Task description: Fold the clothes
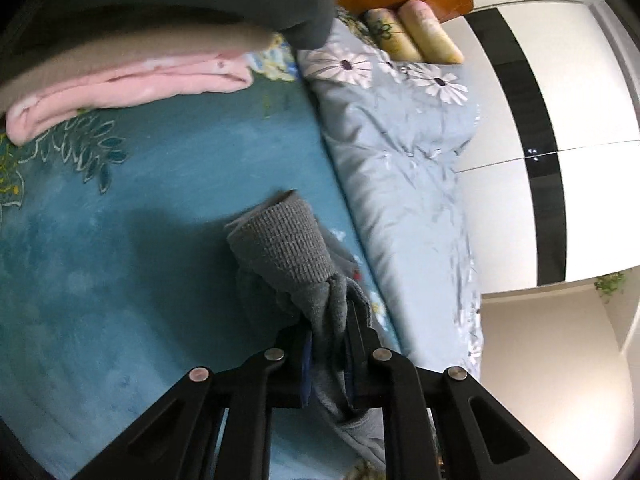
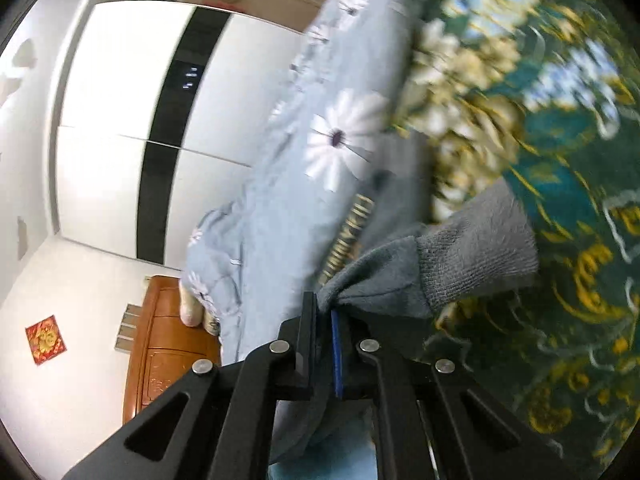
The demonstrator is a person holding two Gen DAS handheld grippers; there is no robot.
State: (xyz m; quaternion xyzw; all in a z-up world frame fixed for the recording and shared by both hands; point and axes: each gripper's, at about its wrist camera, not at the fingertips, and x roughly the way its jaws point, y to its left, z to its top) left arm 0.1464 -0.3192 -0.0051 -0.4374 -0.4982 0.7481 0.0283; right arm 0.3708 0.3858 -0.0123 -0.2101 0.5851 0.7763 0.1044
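Over teal bed blanket, L claw & R claw each pinched a grey sweater cuff, prob. to spread it w/ sleeves apart for folding.

Both wrist views close over bed, tilted (right one blurred); shared: daisy quilt, wardrobe.

A grey sweatshirt with ribbed cuffs and gold lettering hangs bunched above the bed, near its edge by the quilt. Folded clothes, a pink garment under a beige one, are stacked on the bed's far side.
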